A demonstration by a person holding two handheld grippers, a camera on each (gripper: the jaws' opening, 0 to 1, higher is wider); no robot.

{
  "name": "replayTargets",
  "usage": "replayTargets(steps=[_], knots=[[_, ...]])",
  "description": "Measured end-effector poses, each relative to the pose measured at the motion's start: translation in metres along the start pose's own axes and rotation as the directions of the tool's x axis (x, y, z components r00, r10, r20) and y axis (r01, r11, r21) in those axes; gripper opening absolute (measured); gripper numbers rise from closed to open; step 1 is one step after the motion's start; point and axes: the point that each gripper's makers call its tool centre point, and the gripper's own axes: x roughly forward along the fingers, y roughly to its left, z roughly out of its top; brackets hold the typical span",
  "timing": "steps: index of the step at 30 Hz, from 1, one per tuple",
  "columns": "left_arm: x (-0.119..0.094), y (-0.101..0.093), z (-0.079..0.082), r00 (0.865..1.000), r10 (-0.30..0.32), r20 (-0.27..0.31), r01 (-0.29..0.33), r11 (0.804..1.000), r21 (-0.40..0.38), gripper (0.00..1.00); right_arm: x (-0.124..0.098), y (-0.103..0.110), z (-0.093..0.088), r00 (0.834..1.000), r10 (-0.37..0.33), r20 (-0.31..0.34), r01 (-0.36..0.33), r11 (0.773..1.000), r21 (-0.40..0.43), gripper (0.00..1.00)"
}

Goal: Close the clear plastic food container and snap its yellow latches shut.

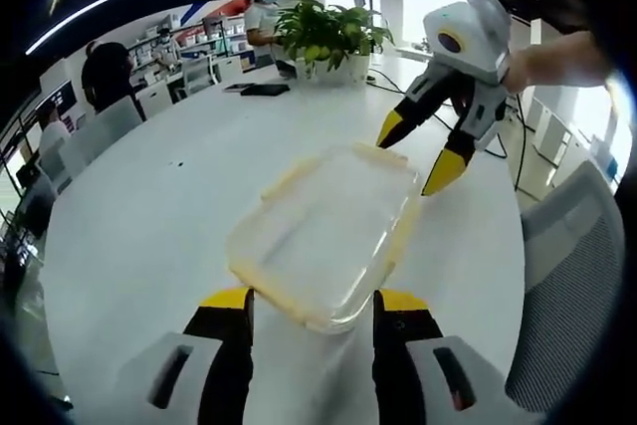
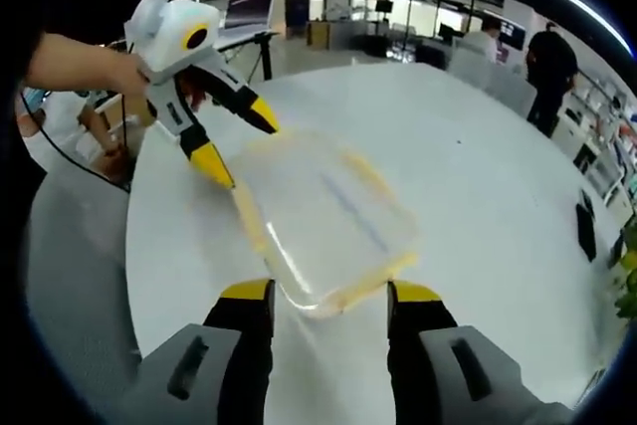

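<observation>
A round white table point(image 1: 149, 206) in an open office carries a clear rectangular plastic food container with yellow latches point(image 1: 323, 231), lying near the table's edge, and a leafy green potted plant point(image 1: 328, 37) farther back. The left claw point(image 1: 314, 308) stands open with its yellow-tipped jaws on either side of the container's near corner. The right claw point(image 1: 416, 158), also open, holds its jaws spread at the container's opposite end, close to its rim.

both grippers, left point(image 1: 314, 308) and right point(image 2: 328, 301), face each other, jaws spread.
</observation>
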Motion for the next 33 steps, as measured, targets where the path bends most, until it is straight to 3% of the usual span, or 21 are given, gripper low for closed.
replayTargets(steps=[14, 33], knots=[[0.000, 0.014, -0.003, 1.000, 0.023, 0.002, -0.023, 0.999, -0.027, 0.42, 0.012, -0.004, 0.010, 1.000, -0.005, 0.013, 0.005, 1.000, 0.008, 0.43], [0.000, 0.014, -0.002, 1.000, 0.023, 0.005, -0.022, 0.999, -0.036, 0.42, 0.016, -0.005, 0.005, 1.000, -0.004, -0.013, 0.003, 1.000, -0.004, 0.41]])
